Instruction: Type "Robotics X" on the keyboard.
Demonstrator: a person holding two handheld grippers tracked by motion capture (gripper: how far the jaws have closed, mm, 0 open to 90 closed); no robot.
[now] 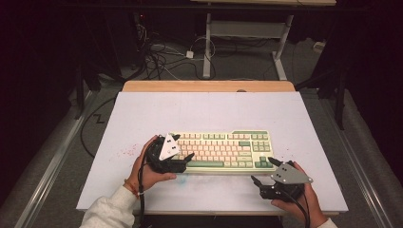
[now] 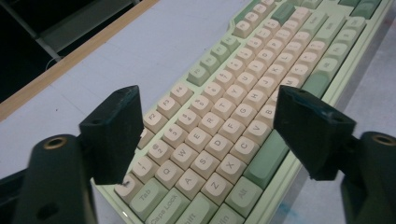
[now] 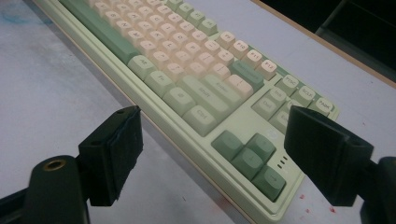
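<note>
Green-and-cream keyboard (image 1: 223, 150) between left gripper (image 1: 183, 147) and right gripper (image 1: 263, 171) (jaws apart, both empty).

High view looks down from afar; both gripper views sit close, sharing the keyboard (image 1: 223, 151).

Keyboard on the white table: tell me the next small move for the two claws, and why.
Probably bring the left claw down and close it on the left end of the keyboard. Its jaws stand open over the keys there with nothing between them. The right claw, also open, waits just off the arrow-key corner, so it could then close in there for a two-sided hold.
</note>
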